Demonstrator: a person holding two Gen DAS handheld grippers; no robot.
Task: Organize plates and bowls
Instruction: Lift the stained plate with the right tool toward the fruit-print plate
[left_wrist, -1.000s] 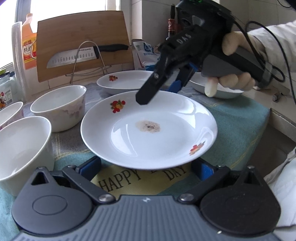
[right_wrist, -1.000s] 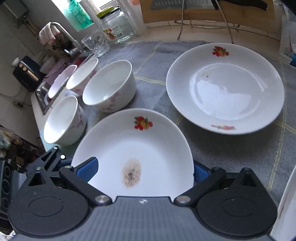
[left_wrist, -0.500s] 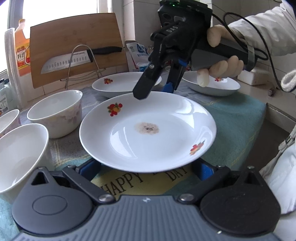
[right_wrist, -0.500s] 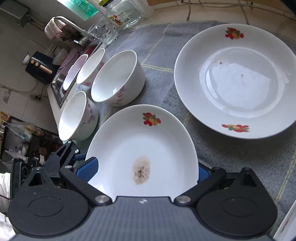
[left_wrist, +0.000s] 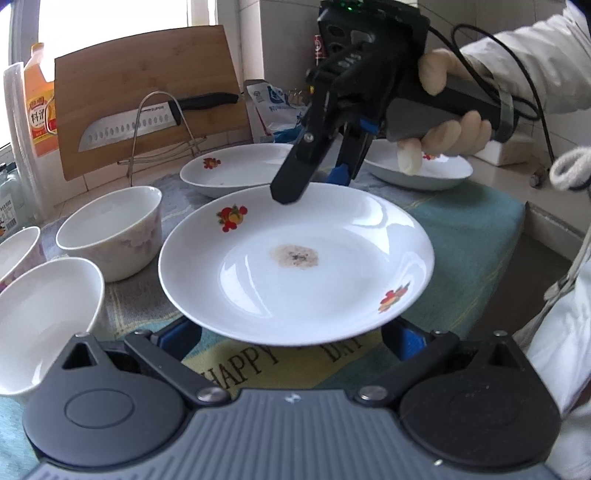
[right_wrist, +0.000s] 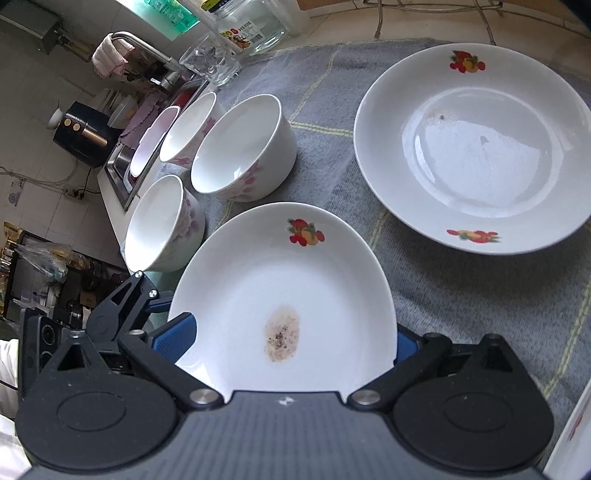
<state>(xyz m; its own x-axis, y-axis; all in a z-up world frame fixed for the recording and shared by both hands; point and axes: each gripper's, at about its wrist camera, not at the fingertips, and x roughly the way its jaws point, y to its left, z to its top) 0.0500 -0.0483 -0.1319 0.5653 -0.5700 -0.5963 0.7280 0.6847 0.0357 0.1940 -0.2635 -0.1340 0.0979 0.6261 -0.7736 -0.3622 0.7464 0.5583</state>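
A: In the left wrist view, the near rim of the stained plate (left_wrist: 295, 258) covers the tips of the left gripper (left_wrist: 291, 334), so the contact of its fingers (left_wrist: 181, 332) cannot be made out.

B: Likewise in the right wrist view: the plate's lower edge disappears behind the right gripper (right_wrist: 286, 341) body.

A: The nearest bowl (left_wrist: 40, 317) is cut by the left edge of the frame, and another bowl (left_wrist: 16, 251) above it shows only a sliver.

B: The bottle label (left_wrist: 38, 122) at upper left is too small to read. The far plate (left_wrist: 417, 168) sits partly behind the gloved hand (left_wrist: 447, 122).
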